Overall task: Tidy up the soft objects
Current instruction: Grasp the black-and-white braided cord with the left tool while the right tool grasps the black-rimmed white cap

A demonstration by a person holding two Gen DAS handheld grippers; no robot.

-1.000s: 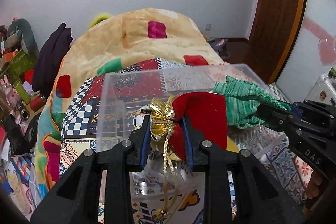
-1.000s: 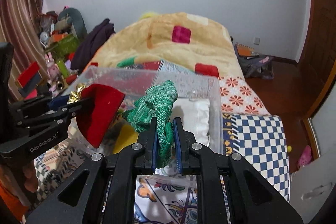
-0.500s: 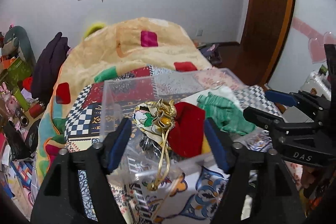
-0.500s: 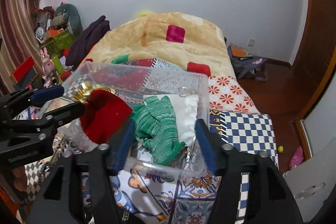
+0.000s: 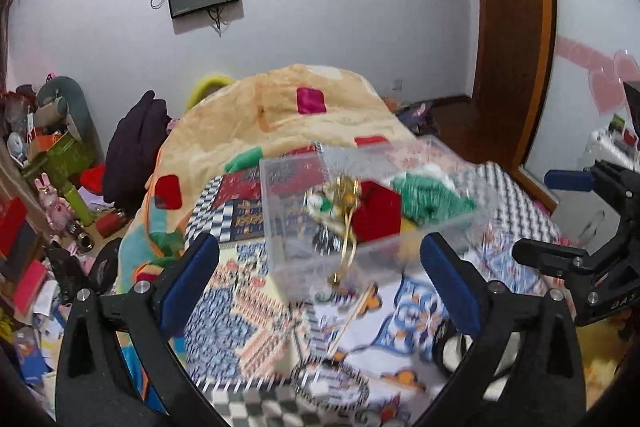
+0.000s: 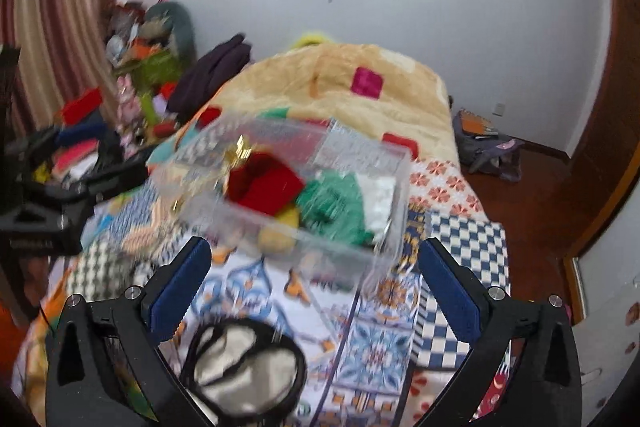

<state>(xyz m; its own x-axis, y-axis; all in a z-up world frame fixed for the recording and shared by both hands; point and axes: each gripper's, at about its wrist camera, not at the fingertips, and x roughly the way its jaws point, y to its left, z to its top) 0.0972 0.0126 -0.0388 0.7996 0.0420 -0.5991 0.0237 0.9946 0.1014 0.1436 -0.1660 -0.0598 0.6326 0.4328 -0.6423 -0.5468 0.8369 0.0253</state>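
A clear plastic box [image 5: 280, 211] sits on the patterned bedspread; it also shows in the right wrist view [image 6: 396, 187]. Inside lie a red velvet pouch [image 5: 378, 213] with a gold tie [image 5: 346, 195], a green knitted cloth [image 5: 430, 197] and a white item behind it. In the right wrist view the red pouch [image 6: 264, 187], green cloth [image 6: 336, 207] and a yellow soft thing [image 6: 276, 239] show in the box. My left gripper [image 5: 320, 275] is open and empty, in front of the box. My right gripper [image 6: 314, 279] is open and empty, also in front of it.
A beige quilt [image 5: 288, 123] is heaped behind the box. A black-rimmed white round item [image 6: 240, 367] lies on the bedspread near my right gripper. Clutter [image 5: 52, 163] fills the floor at the left. A wooden door [image 5: 512, 27] stands at the right.
Both grippers opened and let the red pouch and green cloth drop into the box. Both then pulled back from the box, which now looks farther away.
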